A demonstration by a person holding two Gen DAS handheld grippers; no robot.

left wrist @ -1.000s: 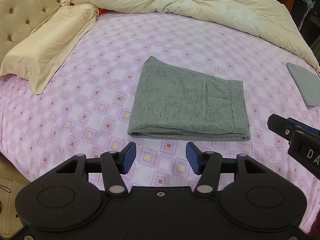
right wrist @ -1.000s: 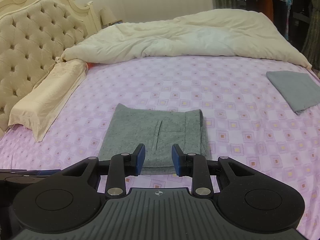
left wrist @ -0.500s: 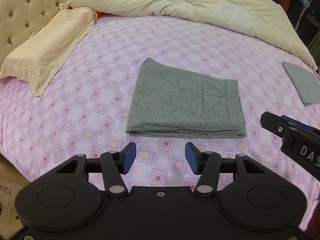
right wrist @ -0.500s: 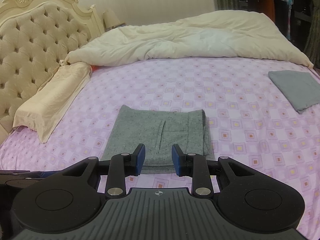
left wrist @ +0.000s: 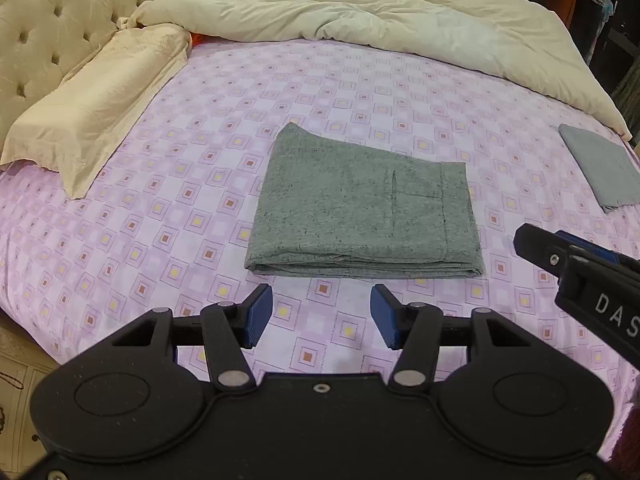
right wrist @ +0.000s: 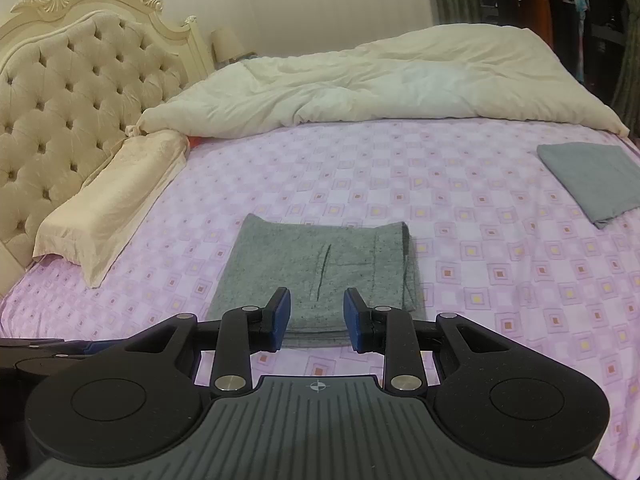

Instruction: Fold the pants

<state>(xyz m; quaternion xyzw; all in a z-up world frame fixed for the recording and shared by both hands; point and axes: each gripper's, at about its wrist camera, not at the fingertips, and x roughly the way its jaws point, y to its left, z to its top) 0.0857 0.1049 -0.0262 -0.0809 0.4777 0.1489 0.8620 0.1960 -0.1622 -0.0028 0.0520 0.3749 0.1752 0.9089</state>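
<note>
pants (left wrist: 362,216) are already folded into a neat grey rectangle, lying flat on the purple checked bedsheet (left wrist: 160,216), straight ahead of both sets of jaws. left gripper (left wrist: 321,316) hangs above the sheet just short of the near folded edge, jaws spread wide with nothing between the blue pads (left wrist: 258,316), not touching the fabric. right gripper (right wrist: 316,318) sits a bit to the right of it, jaws parted somewhat narrower and also holding nothing; from its own camera the pads overlap the near edge of the pants but i honestly can't tell if they touch. off to the right of the jaws, well apart from the pants, there's a second folded grey cloth (right wrist: 596,180). further ahead is a bunched-up cream duvet (right wrist: 380,88), and to the left a cream pillow (left wrist: 96,96) against the tufted headboard (right wrist: 76,92).
</note>
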